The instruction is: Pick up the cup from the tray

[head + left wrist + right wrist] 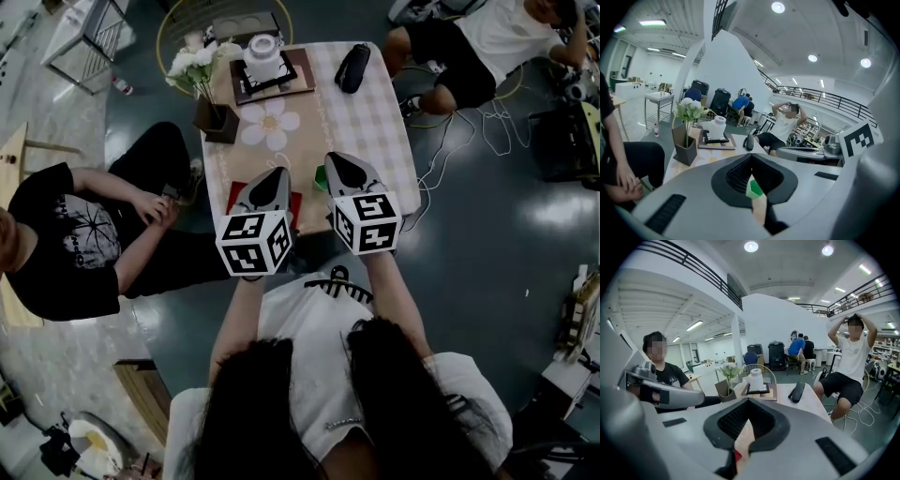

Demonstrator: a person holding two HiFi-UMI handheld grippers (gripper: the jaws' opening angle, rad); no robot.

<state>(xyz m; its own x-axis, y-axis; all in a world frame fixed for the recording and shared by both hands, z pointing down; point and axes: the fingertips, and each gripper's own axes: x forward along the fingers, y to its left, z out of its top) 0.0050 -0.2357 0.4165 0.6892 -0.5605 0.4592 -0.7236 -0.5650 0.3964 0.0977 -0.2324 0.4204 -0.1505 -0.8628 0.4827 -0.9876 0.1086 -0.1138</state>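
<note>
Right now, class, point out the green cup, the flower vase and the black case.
green cup (320, 176), head view, its visible side edge
flower vase (217, 121), head view, its dark side wall
black case (353, 67), head view, middle of its top

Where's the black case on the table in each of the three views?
Head view: the black case is near the top edge, right of centre.
Left gripper view: the black case sits mid-picture, above the jaws.
Right gripper view: the black case lies right of centre.
Shared landmark: the flower vase, left of it everywhere.
</note>
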